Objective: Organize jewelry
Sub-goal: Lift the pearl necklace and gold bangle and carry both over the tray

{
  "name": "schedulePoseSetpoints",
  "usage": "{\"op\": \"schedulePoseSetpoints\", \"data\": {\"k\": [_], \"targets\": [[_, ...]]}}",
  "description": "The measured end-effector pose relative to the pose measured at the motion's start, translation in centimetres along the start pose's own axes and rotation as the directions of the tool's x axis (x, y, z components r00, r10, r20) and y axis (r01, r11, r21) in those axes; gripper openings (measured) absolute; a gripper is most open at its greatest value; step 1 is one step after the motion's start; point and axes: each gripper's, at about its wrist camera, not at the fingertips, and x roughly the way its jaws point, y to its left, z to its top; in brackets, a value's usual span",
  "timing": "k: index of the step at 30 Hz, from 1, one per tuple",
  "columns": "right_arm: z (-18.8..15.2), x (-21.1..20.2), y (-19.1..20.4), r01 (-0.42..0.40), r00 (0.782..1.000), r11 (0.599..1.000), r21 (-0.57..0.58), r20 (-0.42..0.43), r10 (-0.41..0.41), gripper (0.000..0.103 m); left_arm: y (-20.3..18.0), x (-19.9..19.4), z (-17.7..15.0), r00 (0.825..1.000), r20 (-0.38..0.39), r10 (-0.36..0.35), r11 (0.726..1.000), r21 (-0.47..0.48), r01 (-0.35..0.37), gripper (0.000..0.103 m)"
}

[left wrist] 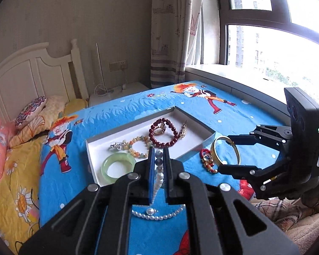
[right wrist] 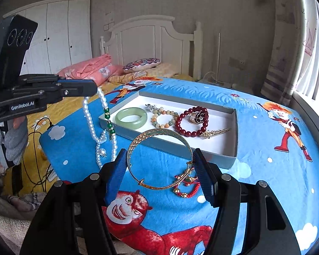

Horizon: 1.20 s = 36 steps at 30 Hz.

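Note:
My left gripper (left wrist: 158, 155) is shut on a white pearl necklace (left wrist: 158, 180), which hangs from it above the blue cloth; it shows too in the right wrist view (right wrist: 100, 136). My right gripper (right wrist: 159, 163) is shut on a gold bangle (right wrist: 159, 158), held tilted just in front of the white tray (right wrist: 229, 157); the bangle also shows in the left wrist view (left wrist: 224, 152). In the tray lie a green jade bangle (right wrist: 130, 118), a pastel bead bracelet (right wrist: 164, 118), a dark red bead bracelet (right wrist: 191, 121) and a gold brooch (right wrist: 215, 132). A red cord bracelet (right wrist: 186, 186) lies on the cloth under the bangle.
The tray sits on a blue cartoon-print cloth (right wrist: 265, 148) over a yellow flowered bedspread (left wrist: 14, 187). Pillows (right wrist: 91, 69) and a white headboard (right wrist: 151, 36) stand at the bed's far end. A window sill (left wrist: 234, 72) runs along the right.

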Motion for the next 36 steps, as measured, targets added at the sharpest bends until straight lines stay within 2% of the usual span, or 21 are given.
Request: {"op": "schedulePoseSetpoints", "data": {"k": [14,22,28,36], "targets": [[1.8,-0.3,0.1,0.012,1.000,1.000,-0.023,0.029,-0.012,0.061,1.1,-2.4,5.8,0.994,0.105,0.043,0.998,0.036,-0.047,0.007],[3.6,0.6,-0.8,0.027,0.999,1.000,-0.016,0.037,-0.026,0.061,1.2,-2.4,9.7,0.988,0.146,0.041,0.997,0.056,-0.049,0.007],[5.0,2.4,-1.8,0.025,0.999,1.000,0.000,0.024,-0.025,0.061,0.9,-0.7,12.5,0.987,0.150,0.048,0.995,0.077,-0.060,0.007],[6.0,6.8,-3.6,0.021,0.999,0.999,0.043,-0.046,-0.019,0.061,2.1,4.2,14.6,0.988,0.110,0.112,0.992,0.054,-0.118,0.007]]}}
